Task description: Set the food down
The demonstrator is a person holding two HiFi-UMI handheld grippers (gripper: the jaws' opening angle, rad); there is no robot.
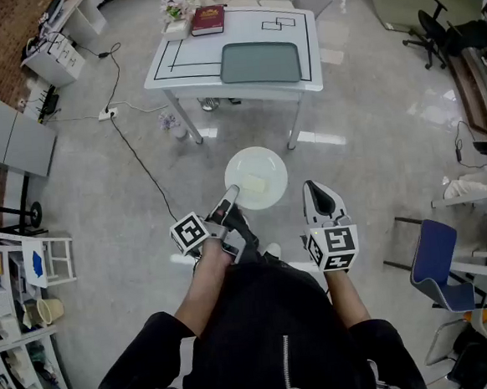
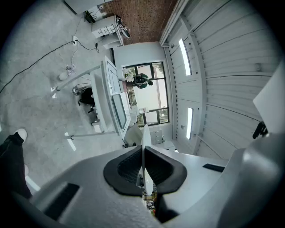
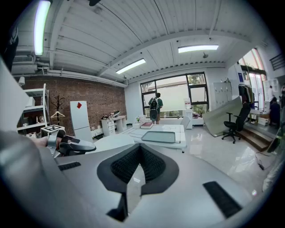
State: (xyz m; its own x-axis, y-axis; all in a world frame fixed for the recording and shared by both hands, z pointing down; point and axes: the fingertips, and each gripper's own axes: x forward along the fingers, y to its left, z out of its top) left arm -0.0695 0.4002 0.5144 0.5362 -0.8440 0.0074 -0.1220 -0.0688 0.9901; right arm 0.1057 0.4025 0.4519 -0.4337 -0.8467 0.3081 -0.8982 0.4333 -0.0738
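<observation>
While the left claw pinches the rim of the white plate, pale food aboard, the right claw hangs closed and empty, the bench well ahead.
</observation>
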